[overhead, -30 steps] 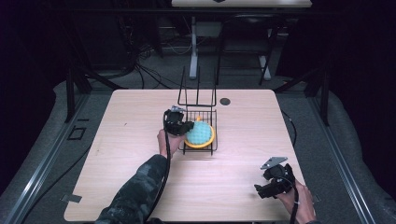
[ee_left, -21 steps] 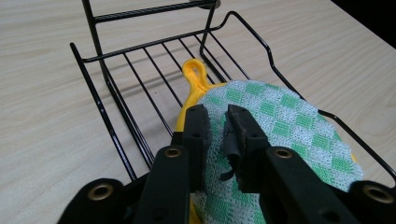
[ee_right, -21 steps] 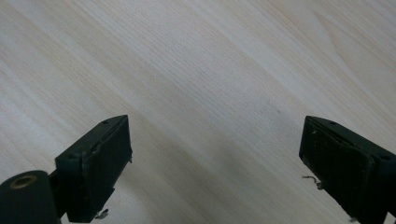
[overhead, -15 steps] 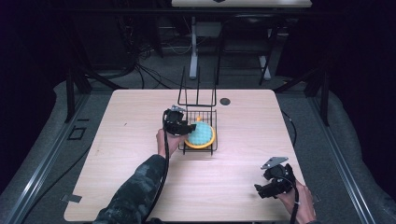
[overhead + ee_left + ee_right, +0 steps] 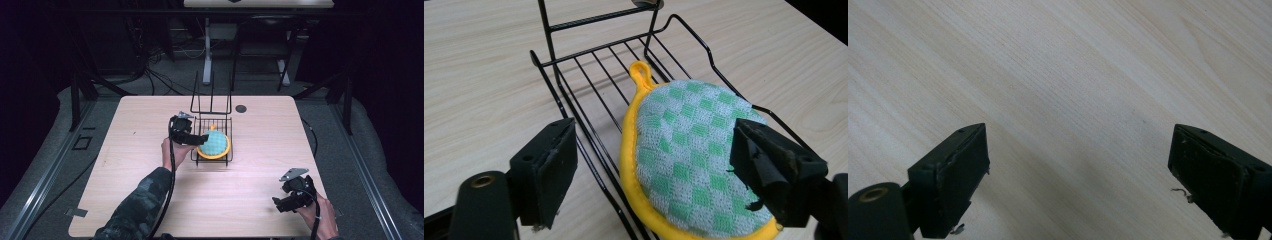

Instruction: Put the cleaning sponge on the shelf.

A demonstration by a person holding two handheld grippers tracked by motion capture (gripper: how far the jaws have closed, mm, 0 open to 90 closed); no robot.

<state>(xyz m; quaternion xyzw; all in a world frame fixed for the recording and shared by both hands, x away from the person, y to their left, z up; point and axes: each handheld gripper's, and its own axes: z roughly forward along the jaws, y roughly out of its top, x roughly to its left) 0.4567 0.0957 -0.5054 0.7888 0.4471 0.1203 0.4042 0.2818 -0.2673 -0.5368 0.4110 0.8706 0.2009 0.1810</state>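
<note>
We are holding the left hand-held gripper [image 5: 654, 170] released beside the wire rack [image 5: 589, 65], its jaws having just been opening wide around the green-checked pot holder [image 5: 689, 155], which is lying in the rack on the surface [image 5: 150, 125]. Our right hand-held gripper [image 5: 1078, 175] is hovering released, well apart, grasping nothing.

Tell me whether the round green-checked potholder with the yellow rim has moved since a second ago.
No. The round green-checked potholder with the yellow rim lies at the same spot in the black wire rack.
</note>
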